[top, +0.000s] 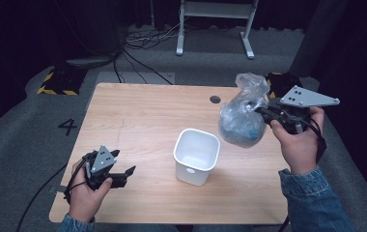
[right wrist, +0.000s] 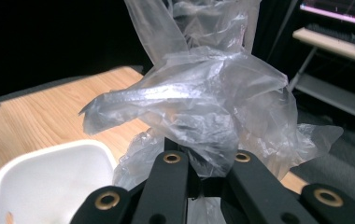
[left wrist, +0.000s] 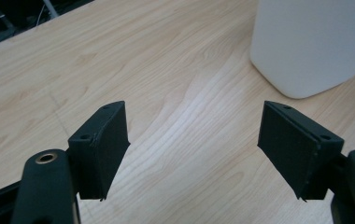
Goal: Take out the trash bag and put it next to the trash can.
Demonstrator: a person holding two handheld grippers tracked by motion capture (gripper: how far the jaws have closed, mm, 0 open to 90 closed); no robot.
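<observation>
A white square bin stands upright near the middle of the wooden table. To its right and above the table hangs a clear plastic bag with something dark blue inside. My right gripper is shut on the bag's gathered neck; in the right gripper view the crumpled plastic bunches between the jaws, with the bin's rim below left. My left gripper rests low at the table's front left, open and holding nothing; in its own view bare wood lies between the jaws and the bin's wall is ahead to the right.
A round cable hole sits near the table's far edge. Behind the table are a white metal frame, cables on the grey floor and a yellow-black striped marker. A "4" is marked on the floor at left.
</observation>
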